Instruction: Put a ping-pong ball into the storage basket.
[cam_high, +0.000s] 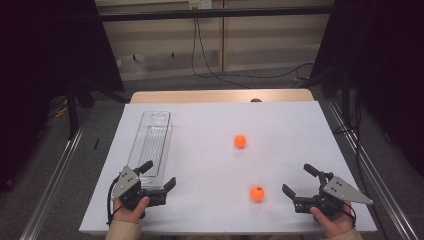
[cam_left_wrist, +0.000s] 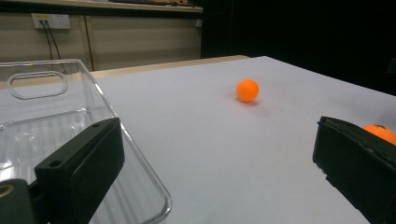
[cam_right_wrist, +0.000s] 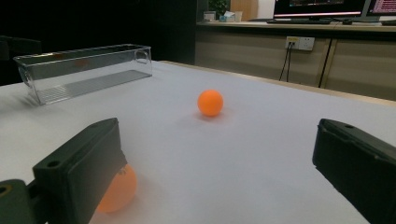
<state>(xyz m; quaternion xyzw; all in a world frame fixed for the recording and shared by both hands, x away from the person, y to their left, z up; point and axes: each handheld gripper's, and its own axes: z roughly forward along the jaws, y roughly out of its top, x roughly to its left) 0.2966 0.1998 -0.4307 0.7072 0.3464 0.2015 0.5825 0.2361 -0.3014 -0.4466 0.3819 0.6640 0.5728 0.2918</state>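
Observation:
Two orange balls lie on the white table (cam_high: 200, 125): the far ball (cam_high: 240, 141) near the middle and the near ball (cam_high: 257, 192) toward the front. A clear plastic bin (cam_high: 169, 142) lies lengthwise at the left with nothing inside. My left gripper (cam_high: 160, 173) is open at the bin's near end, and one of its jaws reaches over the bin's near corner (cam_left_wrist: 100, 91). My right gripper (cam_high: 297, 178) is open just right of the near ball. In the right gripper view that near ball (cam_right_wrist: 119, 189) peeks from behind the left jaw, and the far ball (cam_right_wrist: 210, 102) lies ahead.
A wooden table edge (cam_high: 220, 96) shows beyond the white top. Metal rails (cam_high: 55, 175) run along both sides of the table. Cables (cam_high: 210, 70) trail on the floor past the far end, with dark curtains at both sides.

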